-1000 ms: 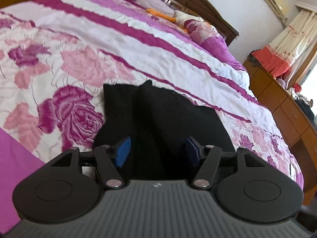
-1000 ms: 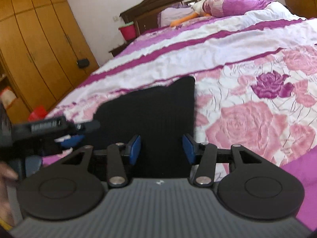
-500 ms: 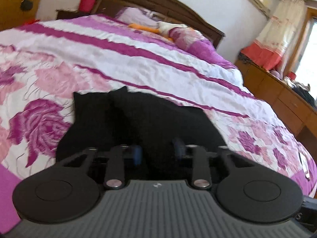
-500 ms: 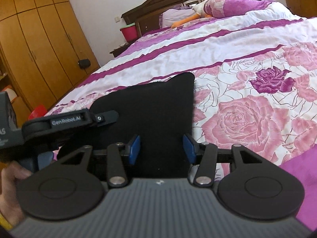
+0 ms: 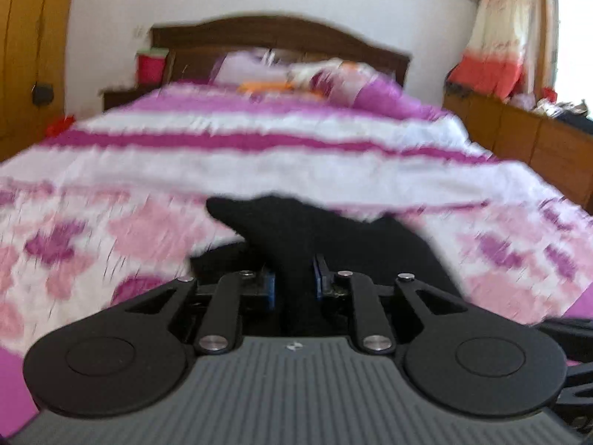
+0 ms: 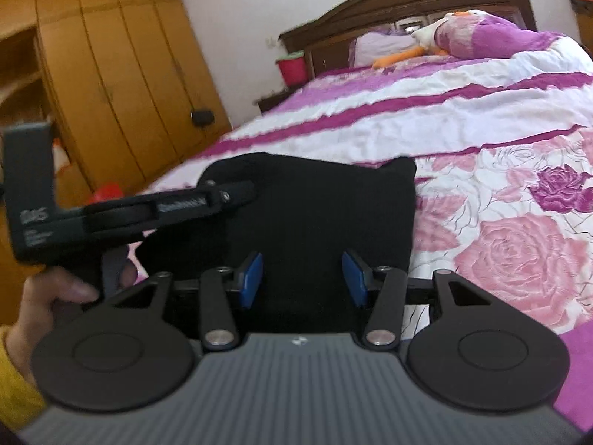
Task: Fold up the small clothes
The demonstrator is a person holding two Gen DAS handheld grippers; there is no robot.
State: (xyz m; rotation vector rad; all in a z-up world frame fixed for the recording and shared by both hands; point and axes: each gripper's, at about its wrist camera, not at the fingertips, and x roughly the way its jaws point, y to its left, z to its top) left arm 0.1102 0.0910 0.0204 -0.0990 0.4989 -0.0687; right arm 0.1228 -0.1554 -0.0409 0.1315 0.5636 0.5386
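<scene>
**Black garment pinched on floral bed**

One black knit garment (image 6: 315,218) lies on the bed's quilted cover (image 6: 519,244), printed with pink and magenta roses and striped white and purple. The left claw (image 5: 293,282) has just been closing; its blue pads now press a raised ridge of the dark fabric. The right claw (image 6: 302,278) stands partly open, its two blue pads astride the cloth's near edge without pressing it. A hand (image 6: 48,296) in a yellow sleeve holds the left tool. A red bucket (image 6: 292,68) stands beside the wooden headboard (image 6: 407,0).
</scene>
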